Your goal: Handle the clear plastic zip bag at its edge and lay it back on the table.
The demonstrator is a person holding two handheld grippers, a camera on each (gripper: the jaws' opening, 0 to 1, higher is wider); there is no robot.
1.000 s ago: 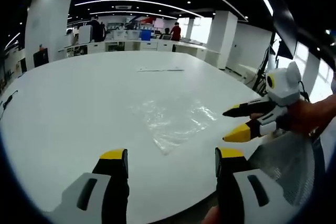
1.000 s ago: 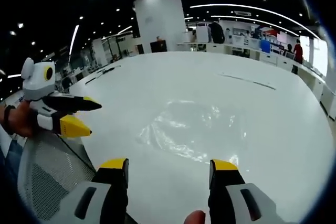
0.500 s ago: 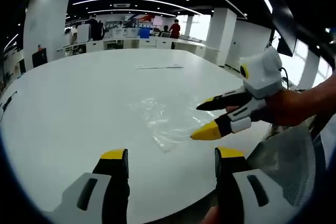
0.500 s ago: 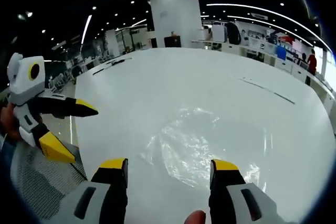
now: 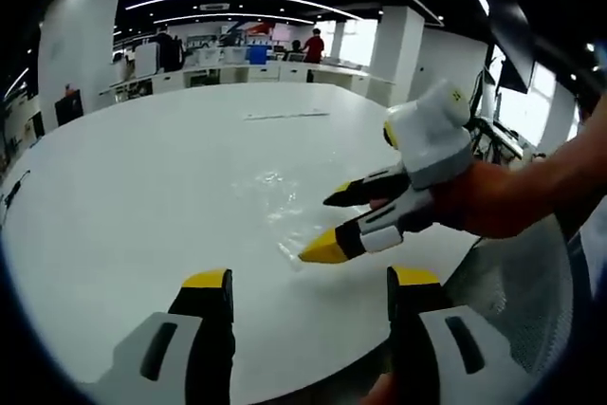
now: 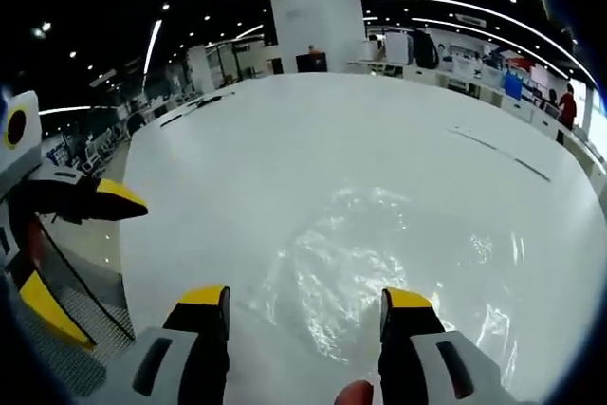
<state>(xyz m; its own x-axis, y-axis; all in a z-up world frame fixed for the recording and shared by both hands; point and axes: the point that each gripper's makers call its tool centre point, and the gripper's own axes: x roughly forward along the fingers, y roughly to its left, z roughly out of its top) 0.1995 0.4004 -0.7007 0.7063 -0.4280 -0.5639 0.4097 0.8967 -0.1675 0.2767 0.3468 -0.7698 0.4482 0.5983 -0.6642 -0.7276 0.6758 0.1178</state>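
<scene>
Bench: large, white, round-edged.
Zip bag: clear, crinkled, flat on the bench near its edge.
Right gripper: jaws apart, tips over the bag's near corner, holding nothing.
Left gripper: jaws wide, empty.

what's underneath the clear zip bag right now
The clear zip bag lies flat on the white table, whose surface shows through the plastic. Nothing else is visible beneath it, though glare and wrinkles blur parts of it.

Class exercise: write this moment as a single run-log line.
right gripper: open, at near edge of zip bag | left gripper: open, clear of bag | bag: flat on white table, not gripped
</scene>
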